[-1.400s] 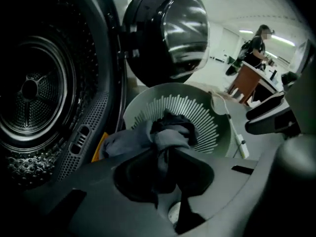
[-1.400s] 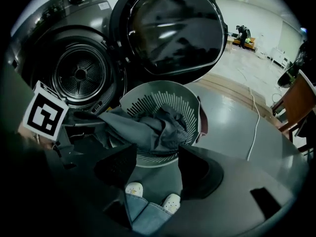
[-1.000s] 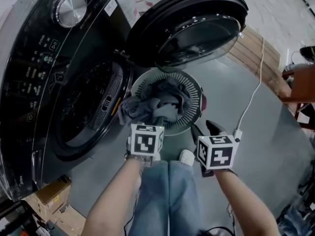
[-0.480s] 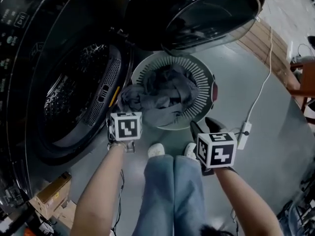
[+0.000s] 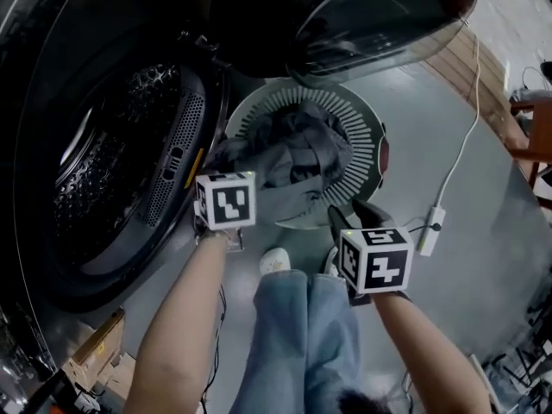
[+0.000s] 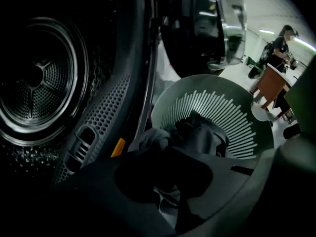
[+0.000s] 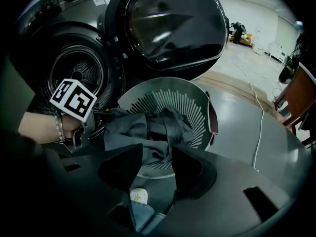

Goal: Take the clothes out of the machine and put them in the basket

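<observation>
**Left tool nips the clothes at the basket rim; right tool hangs open beside it**

The left tool (image 6: 164,177) points steeply down at the near-left rim of the basket (image 5: 366,149). Its jaws have just been closing and now stand all but together, with a fold of the grey clothes (image 5: 297,153) pinched between them. From this tool the bundle runs away and to its right. One flap hangs out over the rim on the side of the machine (image 5: 103,171), and the rest lies heaped against the basket's slatted wall. The machine's dark, perforated drum (image 6: 37,78) opens just to the left of this tool. Its round door (image 5: 345,24) is swung wide and stands beyond the basket, above the far rim.

The right tool (image 7: 157,153) hovers at the near-right side of the basket, also tipped downward and clear of the cloth. Its jaws have just drawn in a little, but a plain gap shows between them and they hold nothing. Through the gap the basket's near rim can be seen, and lower down a white shoe (image 7: 138,196) and a blue jeans leg (image 7: 141,217). The clothes lie beyond its jaw tips, a little to its left, without touching them.

The basket stands on the grey floor (image 5: 466,266), ahead of both tools. A white cable (image 5: 457,158) trails across the floor to the right of the right tool. The person's legs stand between the two tools.
</observation>
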Demonstrator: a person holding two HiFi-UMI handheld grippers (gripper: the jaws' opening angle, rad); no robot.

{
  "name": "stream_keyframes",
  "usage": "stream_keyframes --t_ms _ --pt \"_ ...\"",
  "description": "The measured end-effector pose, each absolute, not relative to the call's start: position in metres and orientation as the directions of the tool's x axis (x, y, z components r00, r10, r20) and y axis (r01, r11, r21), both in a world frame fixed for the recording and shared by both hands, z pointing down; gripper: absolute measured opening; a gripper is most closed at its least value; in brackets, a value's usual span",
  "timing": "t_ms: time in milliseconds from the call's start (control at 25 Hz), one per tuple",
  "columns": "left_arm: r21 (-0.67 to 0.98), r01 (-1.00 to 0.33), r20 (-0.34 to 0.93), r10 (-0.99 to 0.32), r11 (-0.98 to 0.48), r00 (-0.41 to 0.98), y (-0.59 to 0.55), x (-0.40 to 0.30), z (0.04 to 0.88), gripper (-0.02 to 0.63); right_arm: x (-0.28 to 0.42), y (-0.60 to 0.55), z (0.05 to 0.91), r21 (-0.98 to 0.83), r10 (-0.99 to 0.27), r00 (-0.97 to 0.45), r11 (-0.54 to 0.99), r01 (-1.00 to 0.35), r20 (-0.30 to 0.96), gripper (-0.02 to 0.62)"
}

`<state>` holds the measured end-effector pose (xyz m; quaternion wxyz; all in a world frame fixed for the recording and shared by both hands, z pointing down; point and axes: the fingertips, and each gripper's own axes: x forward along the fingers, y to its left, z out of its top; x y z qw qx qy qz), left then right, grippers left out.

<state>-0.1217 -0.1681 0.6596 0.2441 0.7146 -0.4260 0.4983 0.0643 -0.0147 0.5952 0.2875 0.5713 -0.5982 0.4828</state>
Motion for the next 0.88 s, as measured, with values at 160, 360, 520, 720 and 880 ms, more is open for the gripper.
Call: stream_keyframes --t_ms 160,360,520,720,880 --pt "0.135 -0.796 0.850 -0.344 -0.590 0.399 -0.142 -0.063 0.616 0.041 0.073 -0.016 0.593 -0.240 -0.413 -0.161 -0.146 -0.960 0.896 0.183" --pt "0.452 -0.651 0.666 -0.255 -0.610 0.701 -0.131 0.034 0.546 0.040 0.084 -0.019 0.584 -0.231 -0.434 -0.132 -0.183 -0.956 0.891 0.179" --pt "0.541 -0.576 0.542 -0.269 -0.613 0.796 -0.145 0.075 0.494 0.040 0.093 -0.022 0.572 -0.234 -0.465 -0.113 -0.212 -0.949 0.878 0.175" --pt "0.401 -0.664 0.679 -0.283 -0.631 0.678 -0.154 0.053 0.517 0.049 0.102 -0.022 0.559 -0.227 -0.486 -0.090 -0.230 -0.946 0.869 0.169" --pt "0.270 -0.702 0.798 -0.254 -0.659 0.546 -0.147 0.016 0.560 0.436 0.104 -0.019 0.553 -0.226 -0.497 -0.081 -0.239 -0.944 0.864 0.169"
